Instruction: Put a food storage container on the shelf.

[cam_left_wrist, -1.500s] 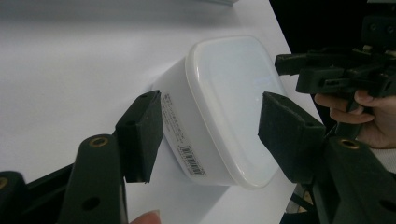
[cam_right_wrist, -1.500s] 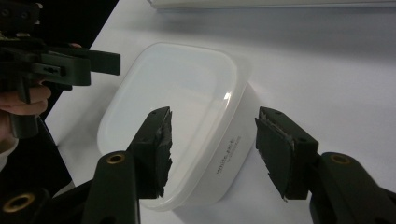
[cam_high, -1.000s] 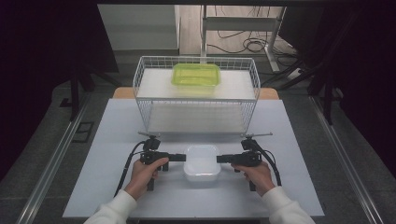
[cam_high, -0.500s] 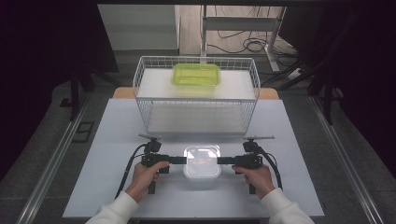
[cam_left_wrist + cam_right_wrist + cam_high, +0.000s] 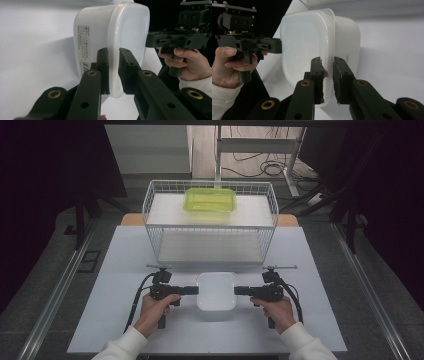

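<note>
White lidded tub (image 5: 216, 291): on the table (image 5: 125, 265), near edge, in front of the wire basket (image 5: 210, 227). Left gripper (image 5: 113, 72) clamped on its rim. Right gripper (image 5: 327, 80), jaws just closing, grips the opposite rim.

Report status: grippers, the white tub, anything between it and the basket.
Left gripper shut on tub rim; right gripper just closing on opposite rim. Tub on table, lid on. Path to basket clear.

We see a white bench (image 5: 125, 320) on a grey floor (image 5: 45, 285). Dark curtains (image 5: 50, 170) hang on both sides. Black cables (image 5: 265, 167) lie behind, near a metal stand (image 5: 295, 180).
</note>
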`<state>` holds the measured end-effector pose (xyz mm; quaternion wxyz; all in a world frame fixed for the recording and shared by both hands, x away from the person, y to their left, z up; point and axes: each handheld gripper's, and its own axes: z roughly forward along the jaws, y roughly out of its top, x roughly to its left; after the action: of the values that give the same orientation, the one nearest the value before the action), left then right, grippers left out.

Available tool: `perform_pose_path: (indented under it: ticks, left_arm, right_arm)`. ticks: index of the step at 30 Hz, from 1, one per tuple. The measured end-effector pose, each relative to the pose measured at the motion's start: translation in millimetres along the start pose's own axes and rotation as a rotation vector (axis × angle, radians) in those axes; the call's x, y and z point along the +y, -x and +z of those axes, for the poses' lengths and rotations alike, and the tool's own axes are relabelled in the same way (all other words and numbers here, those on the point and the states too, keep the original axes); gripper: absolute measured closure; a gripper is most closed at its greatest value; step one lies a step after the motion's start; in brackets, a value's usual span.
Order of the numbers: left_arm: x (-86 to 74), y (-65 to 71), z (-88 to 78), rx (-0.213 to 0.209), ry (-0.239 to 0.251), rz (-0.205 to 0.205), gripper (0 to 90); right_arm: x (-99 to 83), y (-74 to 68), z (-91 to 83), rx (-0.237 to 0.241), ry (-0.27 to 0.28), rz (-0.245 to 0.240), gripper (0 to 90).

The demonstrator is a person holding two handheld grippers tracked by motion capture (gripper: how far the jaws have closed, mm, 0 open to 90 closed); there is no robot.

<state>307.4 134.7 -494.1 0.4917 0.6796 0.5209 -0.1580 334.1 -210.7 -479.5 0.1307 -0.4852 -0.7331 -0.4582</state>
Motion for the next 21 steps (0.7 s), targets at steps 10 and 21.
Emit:
perform_pose_path:
  ticks: [10,21]
  left_arm:
    - [1.6,14.6,-8.8,0.012,0.042,0.060,79.4]
    - [4.9,29.2,-21.5,0.029,0.091,0.126,79.2]
  right_arm:
    - [4.6,-12.7,-8.7,-0.006,0.044,-0.100,77.8]
    - [11.0,-29.9,-17.5,-0.008,0.092,-0.200,77.7]
